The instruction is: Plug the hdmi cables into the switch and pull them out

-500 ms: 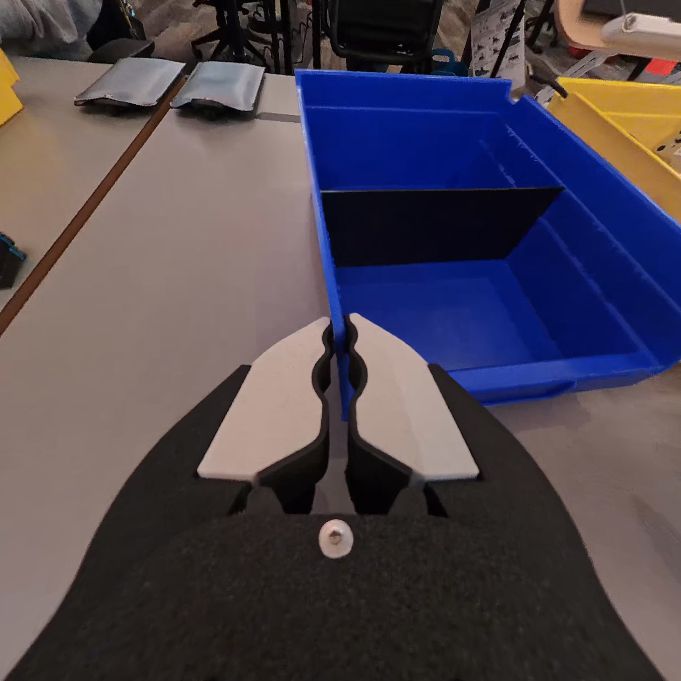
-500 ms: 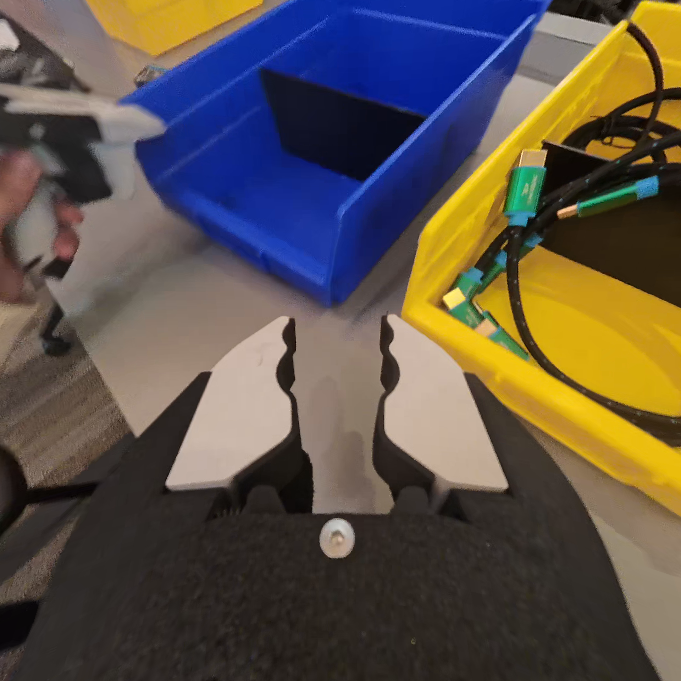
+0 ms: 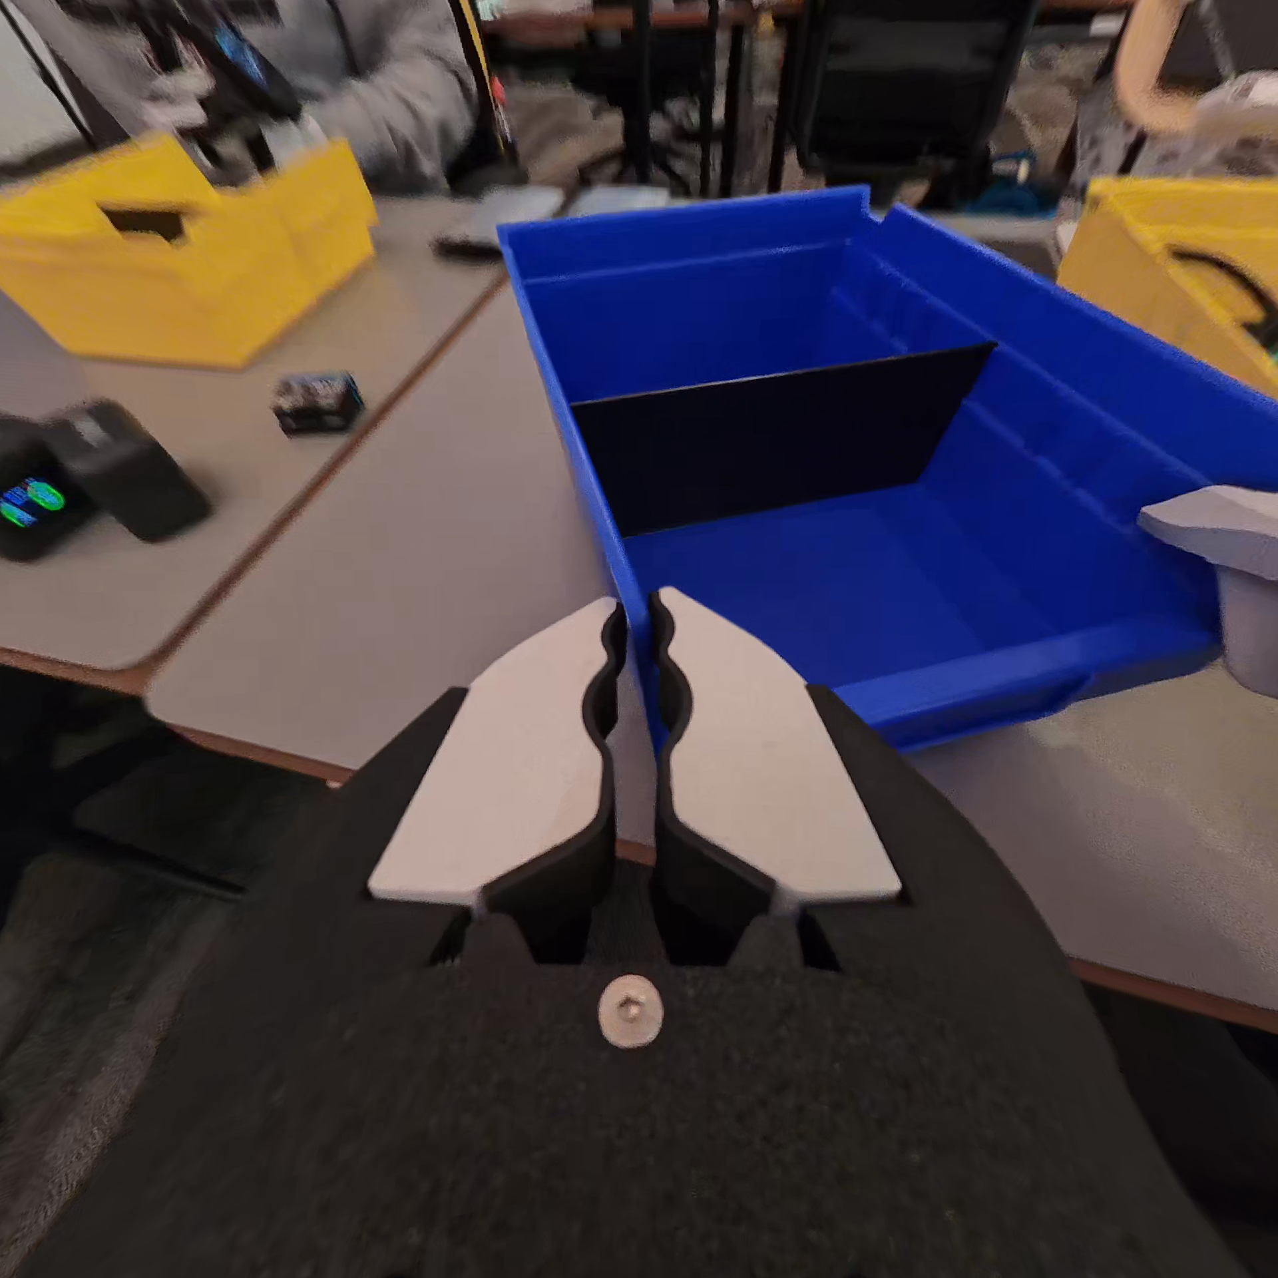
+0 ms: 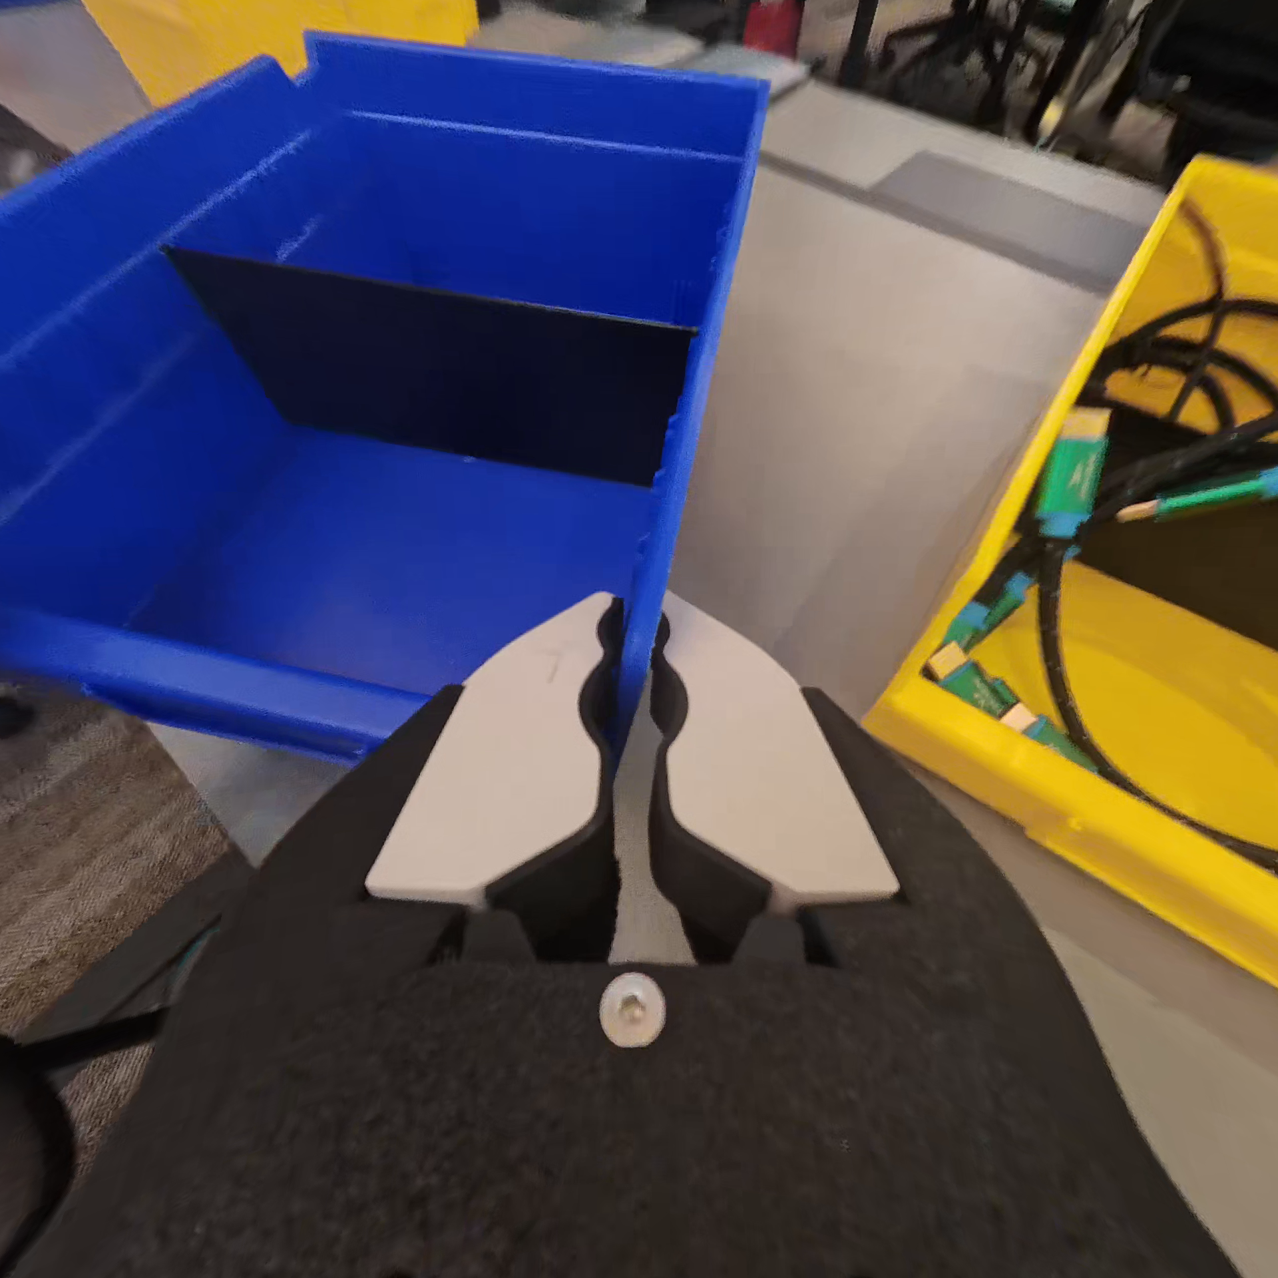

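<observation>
At the centre of both wrist views sits the blue bin (image 3: 899, 608), and you have a gripper on each of its long side walls near the front corners. Your left gripper (image 3: 637, 608) has its jaws drawn in on the bin's left wall, which runs up between the fingertips; only a narrow gap remains either side. Your right gripper (image 4: 633, 608) is clamped the same way on the bin's right wall, the blue edge pinched between its pads. At the right edge of the left wrist view you can see that right gripper's grey finger reaching in over the wall.

A black divider (image 4: 442, 373) stands across the middle of the bin, and the compartment nearer you shows bare blue floor.

The hdmi cables (image 4: 1134, 567) lie in the yellow bin (image 4: 1037, 816) at the right of the right wrist view: black braided loops with green plug shells and gold tips, heaped against its near-left wall, well apart from both grippers. No switch can be made out in either view.

On the grey table (image 3: 387, 608), toward the left of the left wrist view, you have a second yellow bin (image 3: 173, 276), a small dark box (image 3: 318, 402) and a black device with a lit screen (image 3: 41, 501), all blurred.
</observation>
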